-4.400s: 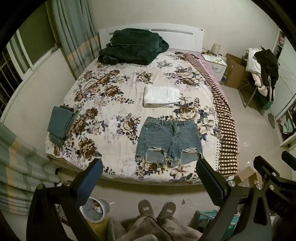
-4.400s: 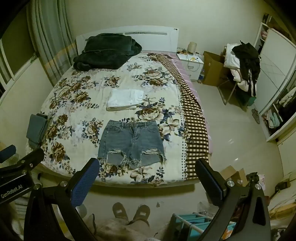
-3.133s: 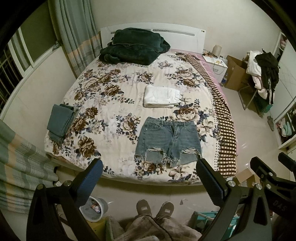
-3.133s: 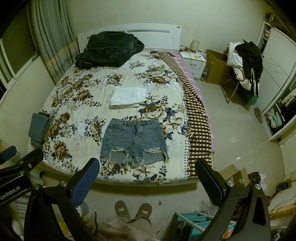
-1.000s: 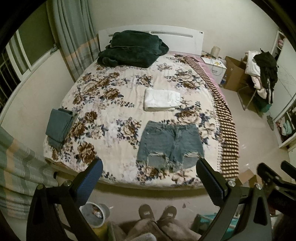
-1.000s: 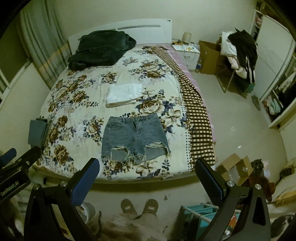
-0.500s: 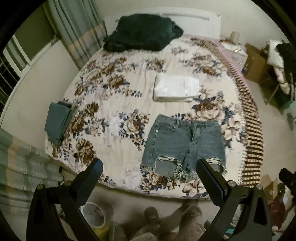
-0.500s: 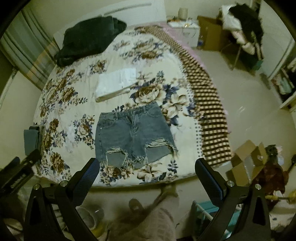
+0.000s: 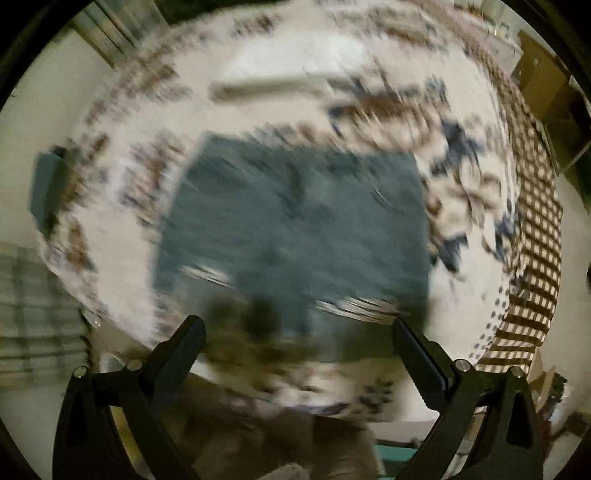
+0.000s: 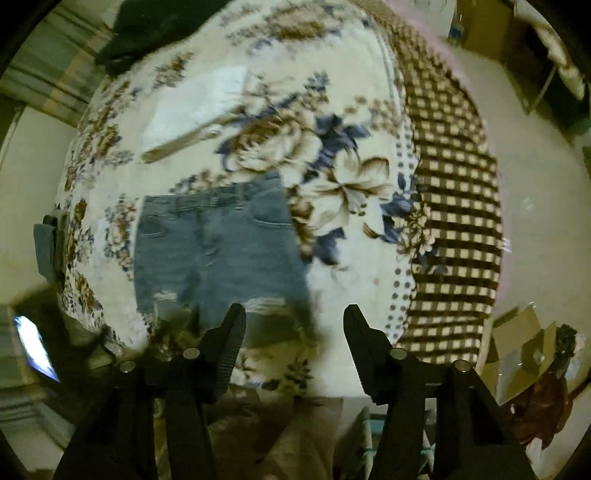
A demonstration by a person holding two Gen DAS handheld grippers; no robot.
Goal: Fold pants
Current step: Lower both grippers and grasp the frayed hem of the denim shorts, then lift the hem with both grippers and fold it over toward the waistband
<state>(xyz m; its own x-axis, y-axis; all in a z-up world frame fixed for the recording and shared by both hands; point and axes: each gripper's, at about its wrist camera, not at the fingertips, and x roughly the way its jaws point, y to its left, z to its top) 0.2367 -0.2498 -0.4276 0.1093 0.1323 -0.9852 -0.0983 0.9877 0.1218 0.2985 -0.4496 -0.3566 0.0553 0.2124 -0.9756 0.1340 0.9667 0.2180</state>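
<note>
Blue denim shorts (image 9: 295,225) with frayed hems lie flat on the floral bedspread (image 9: 465,192), waistband away from me. The left wrist view is heavily blurred by motion. My left gripper (image 9: 297,343) is open and empty, low over the near hem of the shorts. In the right wrist view the shorts (image 10: 218,251) lie left of centre. My right gripper (image 10: 293,325) is open and empty, its jaws narrower than before, above the bed's near edge by the shorts' right leg hem.
A folded white garment (image 10: 195,107) lies beyond the shorts. A folded grey-blue garment (image 10: 48,247) sits at the bed's left edge. A brown checked blanket (image 10: 454,206) hangs down the bed's right side. A dark green blanket (image 10: 147,26) lies at the headboard. Cardboard boxes (image 10: 524,350) stand on the floor.
Both grippers have dropped quickly forward and down toward the shorts, which now fill much more of each view. The right gripper's jaws have narrowed.
</note>
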